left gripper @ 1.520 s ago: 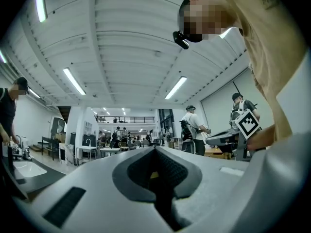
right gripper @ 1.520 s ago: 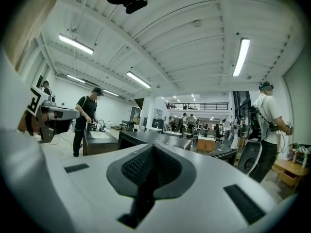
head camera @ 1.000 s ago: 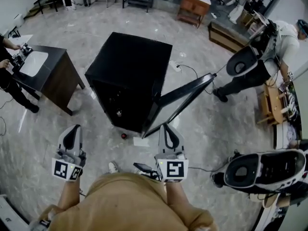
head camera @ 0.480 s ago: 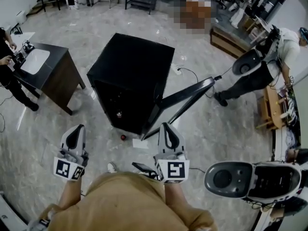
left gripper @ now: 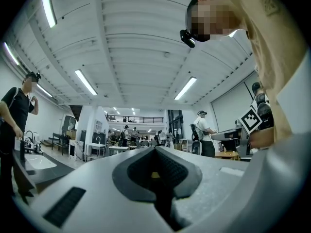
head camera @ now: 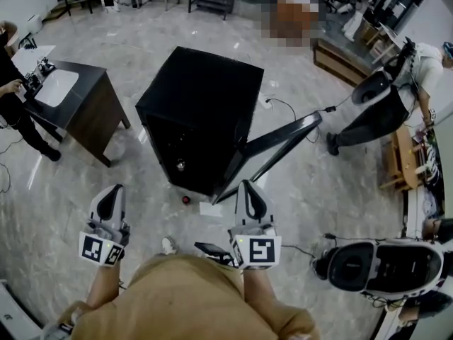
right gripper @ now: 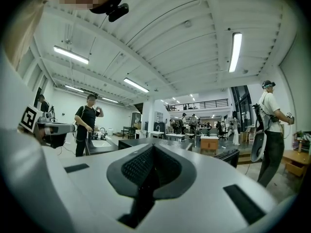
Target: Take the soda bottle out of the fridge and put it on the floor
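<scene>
A black fridge (head camera: 202,105) stands on the stone floor ahead of me, its door (head camera: 272,147) swung open to the right. In its dark inside a small pale bottle top (head camera: 180,165) shows; the rest of the bottle is hidden in shadow. My left gripper (head camera: 109,195) is held low at the left, well short of the fridge, jaws together and empty. My right gripper (head camera: 248,188) points at the lower edge of the open door, jaws shut with nothing in them. In the gripper views the left gripper (left gripper: 155,161) and right gripper (right gripper: 151,154) both show closed pads.
A small red thing (head camera: 186,199) and a white sheet (head camera: 209,207) lie on the floor before the fridge. A dark table with a sink (head camera: 74,98) stands at the left with a person (head camera: 10,112) beside it. Another person (head camera: 396,91) bends at the right; a cable (head camera: 283,106) trails there.
Both grippers stay where they were. The view has shifted a little, and the person at the right has bent lower.
</scene>
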Available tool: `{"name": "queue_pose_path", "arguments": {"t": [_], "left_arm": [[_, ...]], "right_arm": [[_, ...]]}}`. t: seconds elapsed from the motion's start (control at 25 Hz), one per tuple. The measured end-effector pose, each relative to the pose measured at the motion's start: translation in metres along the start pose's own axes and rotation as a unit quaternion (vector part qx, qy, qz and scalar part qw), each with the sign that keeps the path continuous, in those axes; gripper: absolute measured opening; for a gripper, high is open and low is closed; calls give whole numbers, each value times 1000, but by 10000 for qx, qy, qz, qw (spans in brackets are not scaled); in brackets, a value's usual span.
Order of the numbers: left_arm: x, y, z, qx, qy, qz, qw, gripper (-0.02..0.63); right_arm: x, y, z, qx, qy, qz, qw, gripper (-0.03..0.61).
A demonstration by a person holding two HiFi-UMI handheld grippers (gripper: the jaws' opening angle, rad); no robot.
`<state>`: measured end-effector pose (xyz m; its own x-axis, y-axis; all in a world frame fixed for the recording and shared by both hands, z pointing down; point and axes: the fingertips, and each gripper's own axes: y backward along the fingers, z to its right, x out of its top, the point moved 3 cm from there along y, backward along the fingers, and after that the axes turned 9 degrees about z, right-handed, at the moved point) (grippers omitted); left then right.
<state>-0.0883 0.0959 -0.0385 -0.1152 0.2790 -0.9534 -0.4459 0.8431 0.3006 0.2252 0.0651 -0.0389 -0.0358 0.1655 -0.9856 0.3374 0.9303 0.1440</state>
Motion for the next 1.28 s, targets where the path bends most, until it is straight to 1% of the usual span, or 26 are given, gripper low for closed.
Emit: {"name": "queue_pose_path", "arguments": {"t": [0.36,0.56,0.72,1.0,1.28], "left_arm": [[1,2,4,-42,60,-9,10000,2],[3,-2,7,-101,32,13,9999,2],[1,2,6,-112,35,29,9999,2],[6,7,3,-70,11,42,10000,2],[2,10,2,-26,33,52,10000,2]], "right_arm": [[0,6,1,-99,9,-102,9999,0],[4,7,0,-154,-31,-4,9999,0],[1,9,-5,-142,-71,13,9999,2],[11,8,-9,-112,-53,78,9999,1],[7,9,-11,-70,4,83,9999,0]]}}
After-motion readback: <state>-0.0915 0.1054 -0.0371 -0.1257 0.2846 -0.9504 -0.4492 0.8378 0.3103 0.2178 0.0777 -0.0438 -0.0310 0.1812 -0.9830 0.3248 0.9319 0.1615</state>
